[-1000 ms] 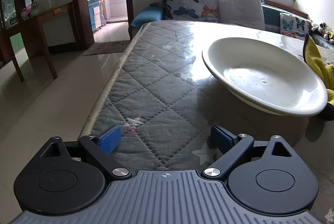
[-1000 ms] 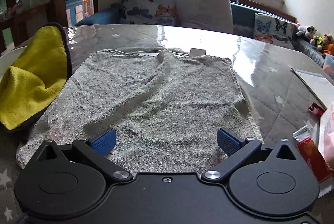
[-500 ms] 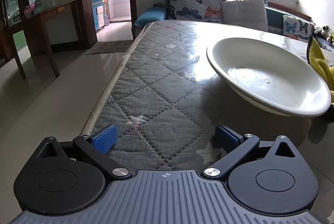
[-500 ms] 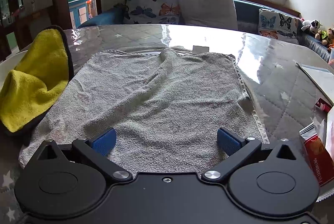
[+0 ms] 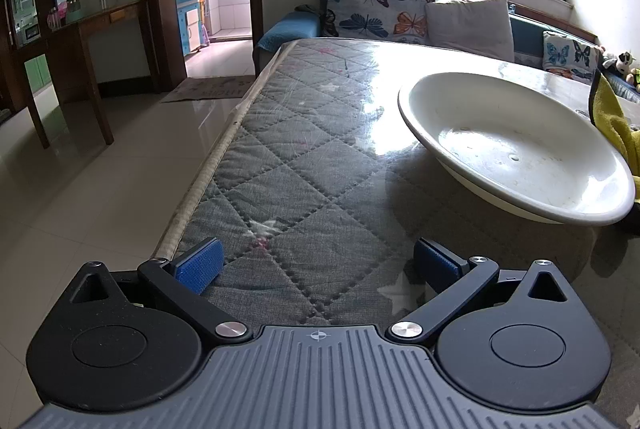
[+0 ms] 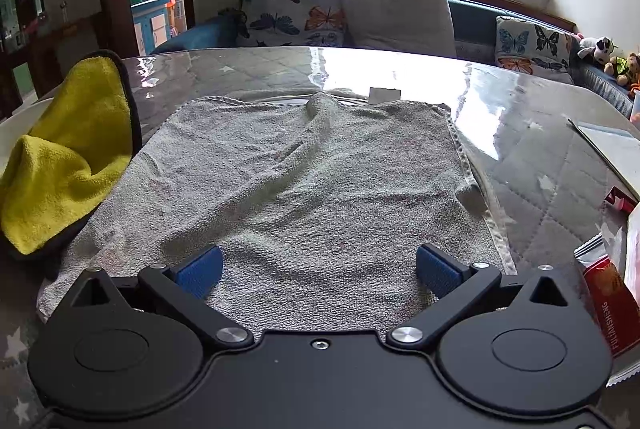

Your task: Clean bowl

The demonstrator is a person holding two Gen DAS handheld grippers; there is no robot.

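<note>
Left claw [image 5: 316, 263] and right claw [image 6: 318, 267] both spread wide, empty.

White bowl [image 5: 516, 149], yellow cloth [image 6: 60, 157], grey towel [image 6: 304, 189].

White bowl [image 5: 516, 145] on the bench, yellow cloth [image 6: 60, 157] beside it.
The wide, shallow bowl sits upright at right of the left wrist view, its inside speckled with small spots and droplets. The crumpled, dark-edged yellow cloth touches its far right rim.
</note>
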